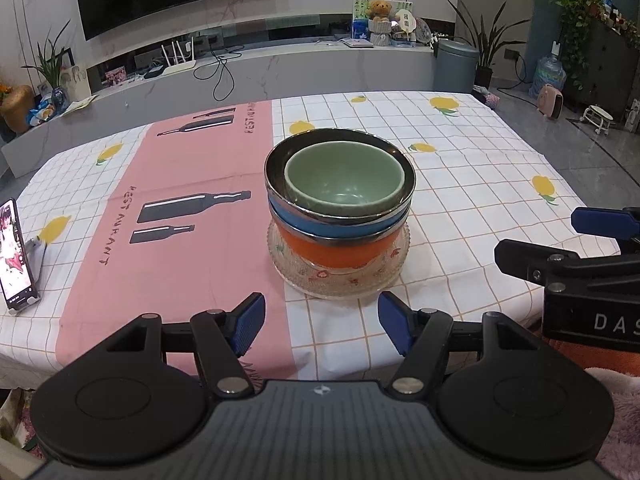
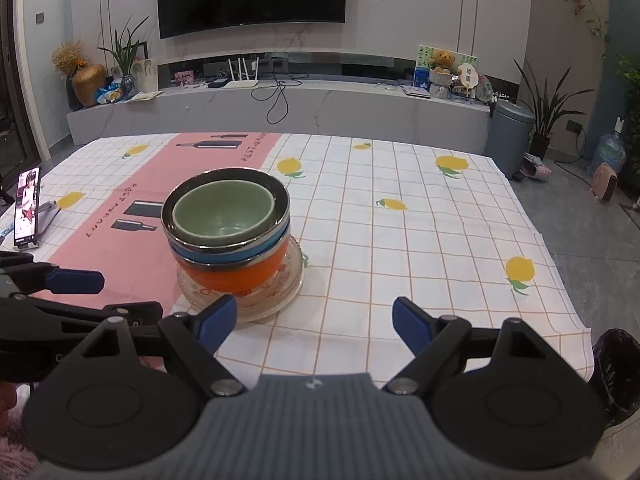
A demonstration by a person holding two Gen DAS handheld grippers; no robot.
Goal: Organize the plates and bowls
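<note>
One stack stands mid-table: a clear patterned glass plate [image 1: 340,280] [image 2: 288,280] at the bottom, an orange bowl [image 1: 340,250] [image 2: 232,276] on it, a blue steel-rimmed bowl [image 1: 332,228] [image 2: 224,258] in that, and a green bowl [image 1: 344,180] [image 2: 224,212] nested on top. My left gripper [image 1: 322,324] is open just short of the plate's near edge, nothing between its blue pads. My right gripper [image 2: 314,322] is open too, off to the right of the stack and empty. Each gripper shows at the edge of the other's view, the right gripper [image 1: 572,236] and the left gripper [image 2: 88,296].
A checked lemon-print tablecloth [image 2: 400,240] with a pink placemat [image 1: 180,220] covers the table. A phone on a stand [image 1: 16,252] [image 2: 27,208] sits at the left edge. Beyond the table are a TV bench, plants and a grey bin [image 2: 508,136].
</note>
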